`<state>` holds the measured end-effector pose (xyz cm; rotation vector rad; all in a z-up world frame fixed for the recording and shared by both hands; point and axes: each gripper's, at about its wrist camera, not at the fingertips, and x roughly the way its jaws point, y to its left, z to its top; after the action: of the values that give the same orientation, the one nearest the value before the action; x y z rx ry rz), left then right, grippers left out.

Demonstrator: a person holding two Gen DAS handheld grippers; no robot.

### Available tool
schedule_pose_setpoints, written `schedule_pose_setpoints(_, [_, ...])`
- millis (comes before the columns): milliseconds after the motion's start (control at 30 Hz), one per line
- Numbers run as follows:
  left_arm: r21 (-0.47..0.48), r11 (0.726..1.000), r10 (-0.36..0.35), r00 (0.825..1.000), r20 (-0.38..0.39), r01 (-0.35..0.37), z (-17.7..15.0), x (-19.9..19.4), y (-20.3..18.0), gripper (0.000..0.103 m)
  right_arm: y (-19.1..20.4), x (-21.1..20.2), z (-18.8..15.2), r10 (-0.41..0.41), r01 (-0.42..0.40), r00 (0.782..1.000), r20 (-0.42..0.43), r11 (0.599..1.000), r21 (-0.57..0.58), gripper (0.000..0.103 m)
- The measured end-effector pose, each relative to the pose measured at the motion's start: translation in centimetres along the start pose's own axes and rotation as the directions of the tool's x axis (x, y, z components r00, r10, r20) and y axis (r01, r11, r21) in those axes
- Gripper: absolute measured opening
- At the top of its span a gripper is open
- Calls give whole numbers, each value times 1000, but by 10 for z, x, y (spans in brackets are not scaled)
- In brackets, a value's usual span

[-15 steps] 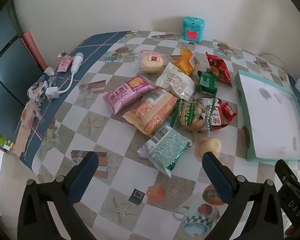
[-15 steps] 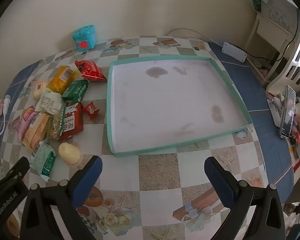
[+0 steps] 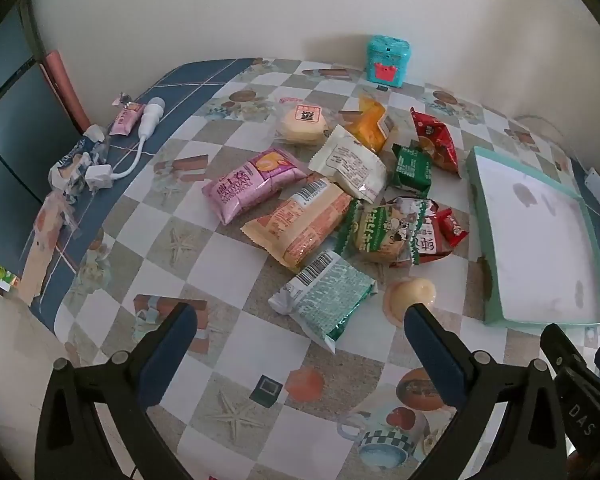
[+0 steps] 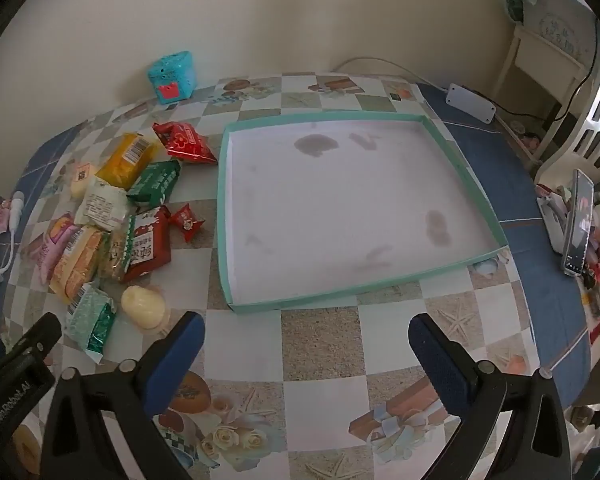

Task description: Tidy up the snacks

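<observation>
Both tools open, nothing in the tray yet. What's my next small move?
Probably lower the open left tool onto the pale green foil snack packet, the nearest of the pile, beside the empty teal-rimmed white tray.

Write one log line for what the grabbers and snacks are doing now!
left gripper: open, empty | right gripper: open, empty | snacks: piled on table | tray: empty

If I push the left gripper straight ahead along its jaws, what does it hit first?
Most likely the mint-green snack packet, lying just ahead between the open jaws of the left gripper. Bare tablecloth lies before it; depth is uncertain.
</observation>
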<state>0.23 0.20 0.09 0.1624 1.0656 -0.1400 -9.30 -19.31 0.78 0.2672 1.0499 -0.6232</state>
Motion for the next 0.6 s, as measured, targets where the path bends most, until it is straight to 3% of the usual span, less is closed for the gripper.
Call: schedule_pose_setpoints(600, [-45, 999, 0, 1000, -26, -1, -2, 5, 7, 103, -2, 0, -1, 10, -10, 1000, 0, 1000, 4, 103])
